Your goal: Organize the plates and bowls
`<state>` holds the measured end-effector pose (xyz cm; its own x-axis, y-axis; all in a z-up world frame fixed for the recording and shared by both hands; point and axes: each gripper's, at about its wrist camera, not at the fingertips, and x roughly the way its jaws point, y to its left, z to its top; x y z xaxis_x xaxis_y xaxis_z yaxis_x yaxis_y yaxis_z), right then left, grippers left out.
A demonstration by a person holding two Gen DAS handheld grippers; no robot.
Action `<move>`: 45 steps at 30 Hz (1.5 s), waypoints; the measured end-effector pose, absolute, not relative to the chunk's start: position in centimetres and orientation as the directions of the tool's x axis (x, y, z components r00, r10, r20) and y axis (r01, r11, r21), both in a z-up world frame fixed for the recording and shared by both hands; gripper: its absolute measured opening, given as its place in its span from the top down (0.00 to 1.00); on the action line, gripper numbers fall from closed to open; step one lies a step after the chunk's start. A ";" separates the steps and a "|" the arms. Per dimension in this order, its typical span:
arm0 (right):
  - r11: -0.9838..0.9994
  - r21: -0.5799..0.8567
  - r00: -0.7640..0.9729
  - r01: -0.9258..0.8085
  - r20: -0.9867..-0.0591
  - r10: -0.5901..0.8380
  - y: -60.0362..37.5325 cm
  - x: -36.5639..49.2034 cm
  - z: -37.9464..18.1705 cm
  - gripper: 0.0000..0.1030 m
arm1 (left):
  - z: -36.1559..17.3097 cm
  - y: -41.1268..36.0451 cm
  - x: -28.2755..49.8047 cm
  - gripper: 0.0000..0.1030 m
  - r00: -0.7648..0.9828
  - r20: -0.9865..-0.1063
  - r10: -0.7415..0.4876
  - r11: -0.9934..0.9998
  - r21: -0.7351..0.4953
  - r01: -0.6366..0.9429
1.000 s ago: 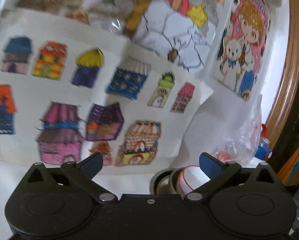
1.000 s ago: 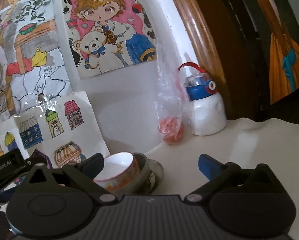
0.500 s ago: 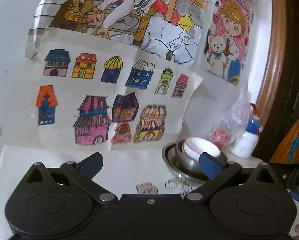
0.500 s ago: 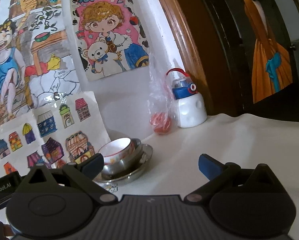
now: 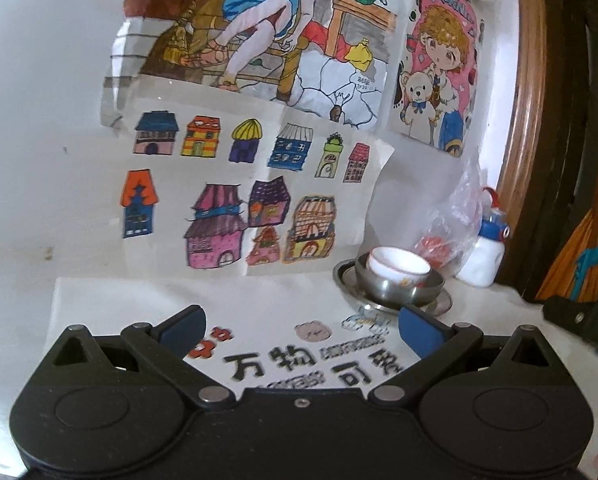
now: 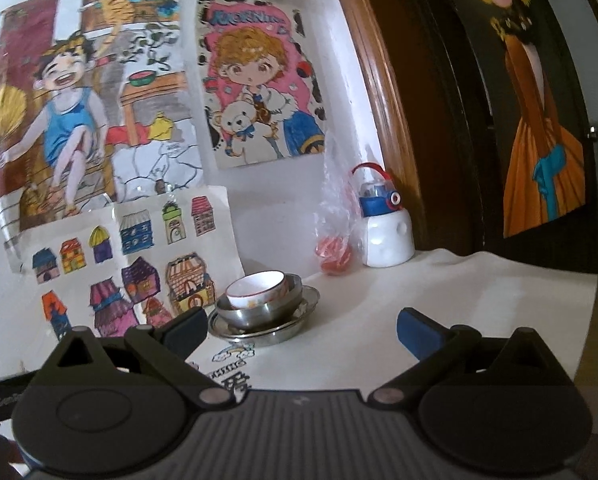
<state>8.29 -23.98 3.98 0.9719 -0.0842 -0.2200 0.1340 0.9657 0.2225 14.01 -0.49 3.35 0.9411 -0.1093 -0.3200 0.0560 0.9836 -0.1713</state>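
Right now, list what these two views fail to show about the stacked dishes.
- Steel bowl interior: both views, hidden by the white bowl.
- Steel plate centre: covered by the bowls.
- Plate's near rim: left view, cut by the left gripper's finger.
- White bowl's painted pattern: too small, blurred.

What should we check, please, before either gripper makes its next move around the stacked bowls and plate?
1. Left gripper open and empty: ok.
2. Right gripper open and empty: ok.
3. White bowl nested in steel bowl: ok, though it sits tilted.
4. Steel bowl resting on steel plate: ok.
5. Plastic bag and water bottle apart from the stack: ok.
6. Stack stable if nudged: cannot tell.
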 end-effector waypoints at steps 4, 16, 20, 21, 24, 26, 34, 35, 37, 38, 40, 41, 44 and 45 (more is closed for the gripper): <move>0.966 0.222 0.972 0.132 -0.221 -0.081 -23.5 6.7 3.8 0.00 | 3.0 -0.2 12.3 0.01 0.944 -0.317 -0.089 0.991 -0.122 0.052; 0.974 0.202 0.971 0.106 -0.231 -0.058 -22.3 2.6 2.5 0.00 | 2.5 0.7 8.1 0.01 0.942 -0.320 -0.097 0.991 -0.123 0.060; 0.973 0.206 0.971 0.107 -0.230 -0.059 -22.3 1.7 2.3 0.00 | 2.3 0.8 7.1 0.01 0.944 -0.316 -0.099 0.991 -0.116 0.065; 0.973 0.206 0.972 0.107 -0.229 -0.059 -22.3 1.5 2.3 0.00 | 2.3 0.8 6.8 0.01 0.944 -0.316 -0.099 0.991 -0.113 0.067; 0.973 0.209 0.972 0.103 -0.229 -0.054 -22.2 1.1 2.1 0.00 | 2.1 0.9 6.3 0.01 0.944 -0.316 -0.097 0.992 -0.108 0.066; 0.973 0.209 0.972 0.099 -0.229 -0.050 -22.0 0.6 2.0 0.00 | 2.0 1.1 6.0 0.01 0.944 -0.317 -0.096 0.992 -0.109 0.064; 0.977 0.196 0.967 0.085 -0.251 -0.034 -21.6 -0.7 1.0 0.00 | 1.3 1.5 4.9 0.01 0.938 -0.335 -0.089 0.992 -0.115 0.053; 0.977 0.197 0.967 0.084 -0.254 -0.032 -21.6 -0.8 0.9 0.00 | 1.1 1.6 4.8 0.01 0.937 -0.339 -0.087 0.992 -0.115 0.051; 0.977 0.198 0.965 0.083 -0.261 -0.029 -21.6 -1.0 0.8 0.00 | 0.9 1.7 4.6 0.01 0.936 -0.343 -0.084 0.992 -0.115 0.047; 0.977 0.199 0.964 0.082 -0.264 -0.028 -21.7 -1.0 0.7 0.00 | 0.8 1.7 4.5 0.01 0.935 -0.345 -0.083 0.992 -0.115 0.046; 0.976 0.200 0.963 0.082 -0.267 -0.026 -21.7 -1.2 0.6 0.00 | 0.6 1.8 4.3 0.01 0.933 -0.351 -0.082 0.992 -0.115 0.044; 0.976 0.200 0.963 0.082 -0.269 -0.026 -21.6 -1.3 0.5 0.00 | 0.5 1.8 4.3 0.01 0.931 -0.355 -0.082 0.992 -0.115 0.043; 0.976 0.200 0.961 0.083 -0.276 -0.025 -21.7 -1.2 0.4 0.00 | 0.2 1.7 4.1 0.01 0.927 -0.365 -0.083 0.993 -0.112 0.045; 0.976 0.200 0.960 0.084 -0.278 -0.025 -21.7 -1.2 0.4 0.00 | 0.1 1.7 4.1 0.01 0.926 -0.367 -0.084 0.993 -0.111 0.046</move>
